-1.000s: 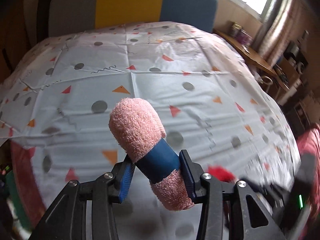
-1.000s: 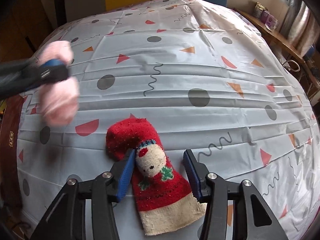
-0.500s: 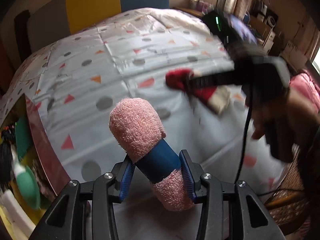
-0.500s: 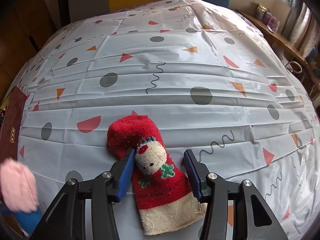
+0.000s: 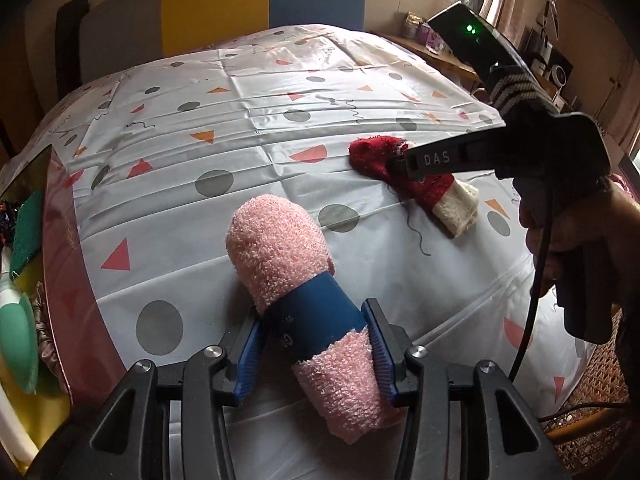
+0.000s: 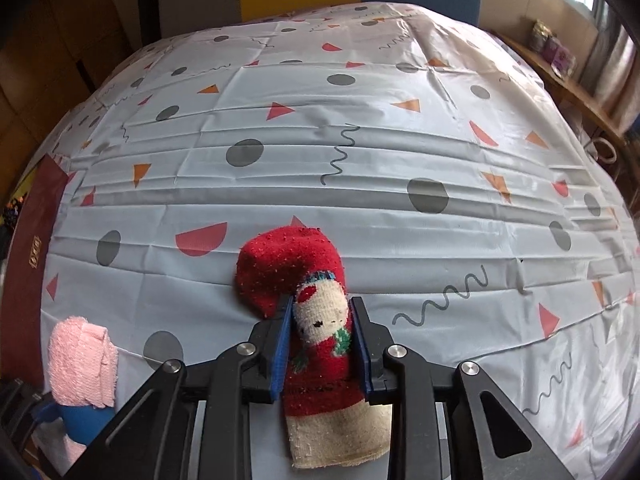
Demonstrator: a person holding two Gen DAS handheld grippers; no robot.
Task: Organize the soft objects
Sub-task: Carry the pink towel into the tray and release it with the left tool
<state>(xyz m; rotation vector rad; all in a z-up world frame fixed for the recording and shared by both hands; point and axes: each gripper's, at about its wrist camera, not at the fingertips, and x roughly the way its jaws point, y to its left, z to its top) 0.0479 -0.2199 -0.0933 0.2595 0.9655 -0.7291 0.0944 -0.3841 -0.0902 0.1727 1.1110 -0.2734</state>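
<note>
A fluffy pink sock (image 5: 276,252) with a blue band lies on the patterned tablecloth (image 5: 248,128) near its left edge. My left gripper (image 5: 314,320) still has its pads against the band while its jaws are opening. From the right wrist view the pink sock (image 6: 80,360) sits at the lower left. A red Christmas sock (image 6: 288,264) with a cream cuff lies flat further right. My right gripper (image 6: 320,308) is closing and pinches its middle, squeezing the printed face narrow. The left wrist view shows that red sock (image 5: 370,156) under the right gripper (image 5: 400,160), held by a person's hand (image 5: 580,232).
A dark red box edge (image 5: 60,248) borders the table's left side, with green and yellow items (image 5: 20,332) beyond it. Yellow and blue chair backs (image 5: 256,0) stand at the far end. A black cable (image 5: 536,280) hangs from the right gripper. A wooden shelf (image 6: 576,92) runs along the right.
My left gripper carried the pink sock toward the table's left edge and lowered it onto the cloth. My right gripper's jaws narrowed onto the red sock, which stayed in place.
</note>
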